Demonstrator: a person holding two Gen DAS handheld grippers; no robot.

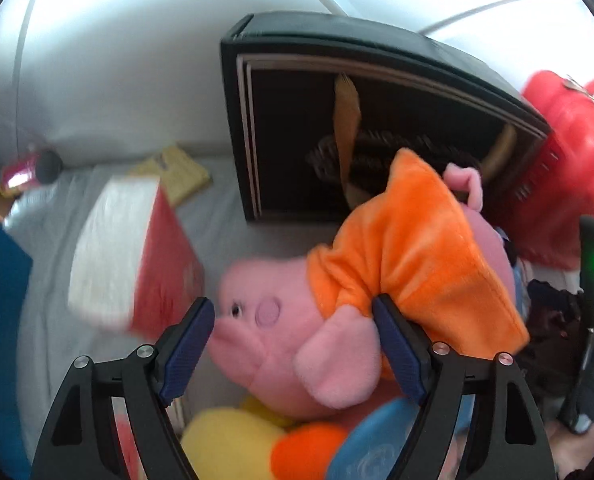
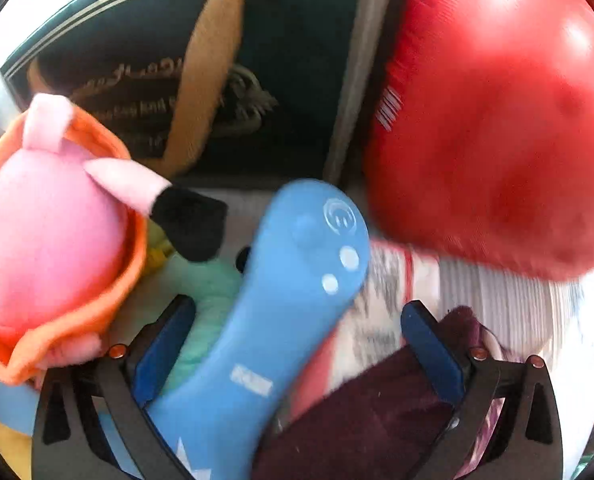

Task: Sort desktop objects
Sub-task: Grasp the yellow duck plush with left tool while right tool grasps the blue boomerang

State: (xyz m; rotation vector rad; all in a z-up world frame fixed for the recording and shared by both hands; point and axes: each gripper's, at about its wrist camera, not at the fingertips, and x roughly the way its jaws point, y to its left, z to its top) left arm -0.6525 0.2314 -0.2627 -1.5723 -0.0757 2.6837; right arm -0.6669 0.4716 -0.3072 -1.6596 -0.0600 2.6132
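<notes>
A pink pig plush (image 1: 289,344) in an orange dress lies on a heap of toys. Its head sits between the pads of my left gripper (image 1: 293,304), which stands open, with the left pad just beside the snout. In the right wrist view the pig's rear (image 2: 49,240) and black foot fill the left side. My right gripper (image 2: 299,302) is open and wide over a long blue plastic gadget (image 2: 289,288) with round white buttons. The gadget slants up between the fingers without being pinched.
A black open box (image 1: 377,120) stands behind the pig, with a red bag (image 1: 569,168) to its right. A thick red book (image 1: 137,248) stands tilted at left and a yellow pad (image 1: 177,172) lies behind it. Yellow plush (image 1: 233,440), teal plush (image 2: 205,300) and dark maroon cloth (image 2: 377,420) lie below.
</notes>
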